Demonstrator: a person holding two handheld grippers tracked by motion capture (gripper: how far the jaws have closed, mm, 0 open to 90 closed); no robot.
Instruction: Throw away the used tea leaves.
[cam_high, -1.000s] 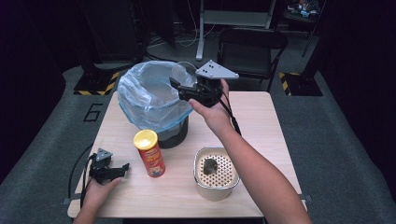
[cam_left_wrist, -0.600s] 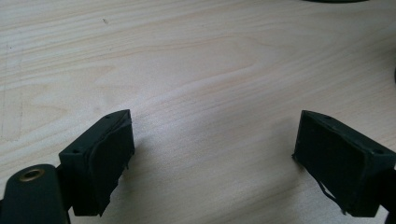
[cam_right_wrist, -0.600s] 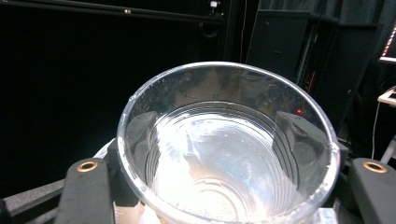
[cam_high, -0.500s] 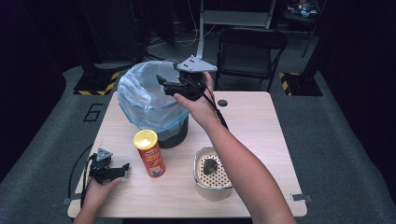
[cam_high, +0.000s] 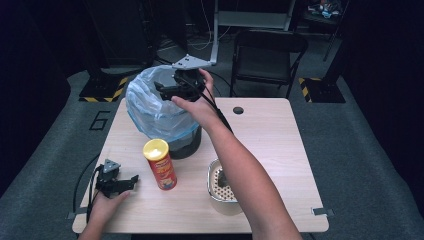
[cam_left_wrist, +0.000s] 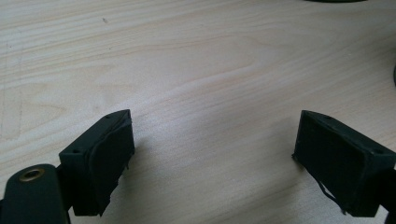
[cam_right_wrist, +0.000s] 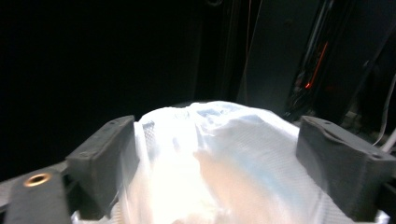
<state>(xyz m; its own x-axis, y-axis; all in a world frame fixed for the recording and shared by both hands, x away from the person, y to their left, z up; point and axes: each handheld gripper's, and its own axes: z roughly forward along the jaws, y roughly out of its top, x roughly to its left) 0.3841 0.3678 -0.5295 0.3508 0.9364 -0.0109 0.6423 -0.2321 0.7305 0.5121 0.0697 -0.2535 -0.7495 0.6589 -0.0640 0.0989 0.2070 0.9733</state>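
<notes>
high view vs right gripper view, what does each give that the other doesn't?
High view alone: the table, the red chip can with its yellow lid, the perforated metal container, the left gripper resting near the table's front left, and the folding chair.

Right gripper view alone: the right gripper from behind its jaws, which stand wide apart with nothing clamped.

Both: the bin's blue-white plastic bag liner.
</notes>
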